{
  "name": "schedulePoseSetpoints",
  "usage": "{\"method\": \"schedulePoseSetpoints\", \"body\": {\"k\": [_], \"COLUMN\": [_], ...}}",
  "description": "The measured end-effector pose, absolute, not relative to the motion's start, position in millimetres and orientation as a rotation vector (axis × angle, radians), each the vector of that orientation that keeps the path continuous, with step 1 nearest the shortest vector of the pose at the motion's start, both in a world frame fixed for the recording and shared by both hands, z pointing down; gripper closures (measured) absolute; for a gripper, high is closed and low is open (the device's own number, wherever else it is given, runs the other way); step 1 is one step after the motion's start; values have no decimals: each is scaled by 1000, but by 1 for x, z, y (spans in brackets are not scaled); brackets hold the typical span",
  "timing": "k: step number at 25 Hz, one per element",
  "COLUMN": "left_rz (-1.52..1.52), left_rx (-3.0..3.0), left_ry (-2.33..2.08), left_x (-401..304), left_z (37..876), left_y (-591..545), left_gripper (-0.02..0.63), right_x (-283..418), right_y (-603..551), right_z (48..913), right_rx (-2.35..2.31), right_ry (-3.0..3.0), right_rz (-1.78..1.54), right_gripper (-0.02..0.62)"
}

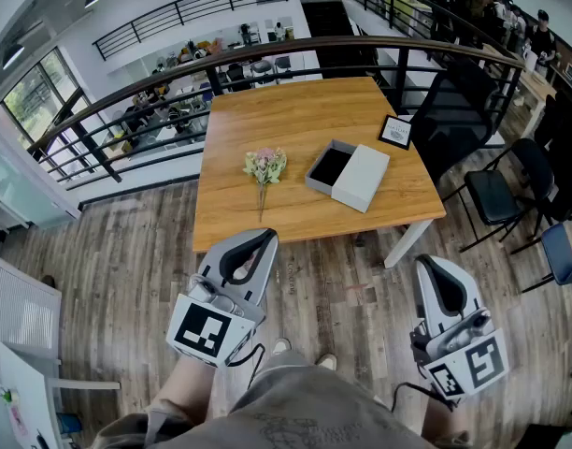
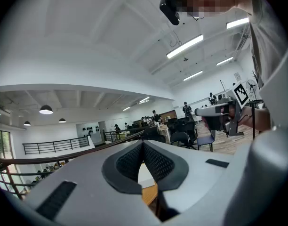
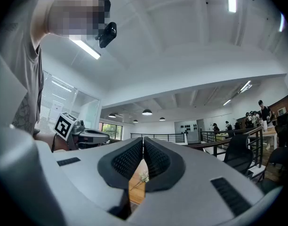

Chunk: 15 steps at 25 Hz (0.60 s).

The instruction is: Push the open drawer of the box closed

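A grey box (image 1: 362, 177) with a white lid lies on the wooden table (image 1: 267, 101), right of centre; its dark drawer (image 1: 329, 167) sticks out to the left. Both grippers hang well short of the table, near the person's legs. My left gripper (image 1: 259, 238) is shut with nothing in it; in its own view the black pads (image 2: 143, 145) meet. My right gripper (image 1: 427, 263) is also shut and empty, pads (image 3: 143, 141) together. A sliver of table and box shows between the left gripper's jaws.
A small bunch of flowers (image 1: 264, 167) lies left of the box. A framed card (image 1: 396, 131) stands near the table's right edge. Black chairs (image 1: 496, 195) stand to the right. A curved railing (image 1: 267, 59) runs behind the table. Wooden floor lies between me and the table.
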<state>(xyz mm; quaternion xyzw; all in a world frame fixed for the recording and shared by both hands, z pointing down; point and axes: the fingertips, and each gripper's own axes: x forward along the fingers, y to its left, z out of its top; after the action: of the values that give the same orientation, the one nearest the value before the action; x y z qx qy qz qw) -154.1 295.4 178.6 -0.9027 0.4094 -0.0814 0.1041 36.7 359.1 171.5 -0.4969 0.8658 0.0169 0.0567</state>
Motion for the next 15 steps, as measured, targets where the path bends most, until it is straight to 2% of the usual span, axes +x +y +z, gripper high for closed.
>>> {"method": "schedulePoseSetpoints", "body": {"k": [15], "left_rz": [-222], "left_rx": [-2717], "left_ry": [1243], "left_x": [-132], "left_z": [186], "left_y": [288], "left_gripper": [590], "right_x": [65], "right_y": [356], "right_z": [183], "right_rx": [-1482], "right_ry": [2583], "right_rz": [-29], "right_gripper": [561]}}
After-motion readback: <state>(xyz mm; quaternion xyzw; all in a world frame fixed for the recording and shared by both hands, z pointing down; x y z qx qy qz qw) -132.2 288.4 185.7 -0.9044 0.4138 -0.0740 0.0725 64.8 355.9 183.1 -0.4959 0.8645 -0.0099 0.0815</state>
